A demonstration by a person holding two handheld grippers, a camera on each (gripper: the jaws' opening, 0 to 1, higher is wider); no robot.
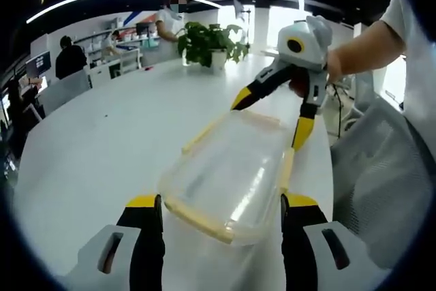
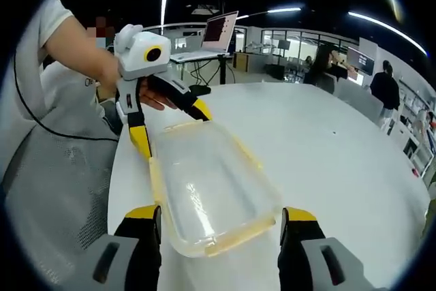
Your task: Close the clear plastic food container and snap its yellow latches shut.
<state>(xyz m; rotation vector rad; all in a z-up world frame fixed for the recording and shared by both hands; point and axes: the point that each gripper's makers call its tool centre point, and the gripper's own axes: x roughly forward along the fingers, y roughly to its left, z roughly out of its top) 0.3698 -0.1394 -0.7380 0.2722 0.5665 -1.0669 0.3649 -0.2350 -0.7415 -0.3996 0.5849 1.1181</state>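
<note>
A clear plastic food container (image 1: 228, 168) with yellow latches lies on the white table (image 1: 102, 148), its lid resting on top. My left gripper (image 1: 223, 204) is open, and the container's near end sits between its jaws. My right gripper (image 1: 271, 122) reaches in from the far end, open, with its yellow fingertips straddling that end. In the right gripper view the container (image 2: 204, 189) runs away from my open right gripper (image 2: 219, 215), and my left gripper (image 2: 172, 129) stands open at the far end. Whether the latches (image 2: 231, 236) are snapped down I cannot tell.
A grey mesh chair (image 1: 381, 182) stands close to the table's edge beside the container, and the person's arm (image 2: 75, 46) shows by it. A potted plant (image 1: 211, 42) and a laptop (image 2: 218, 32) sit at the table's far sides. People work at desks behind.
</note>
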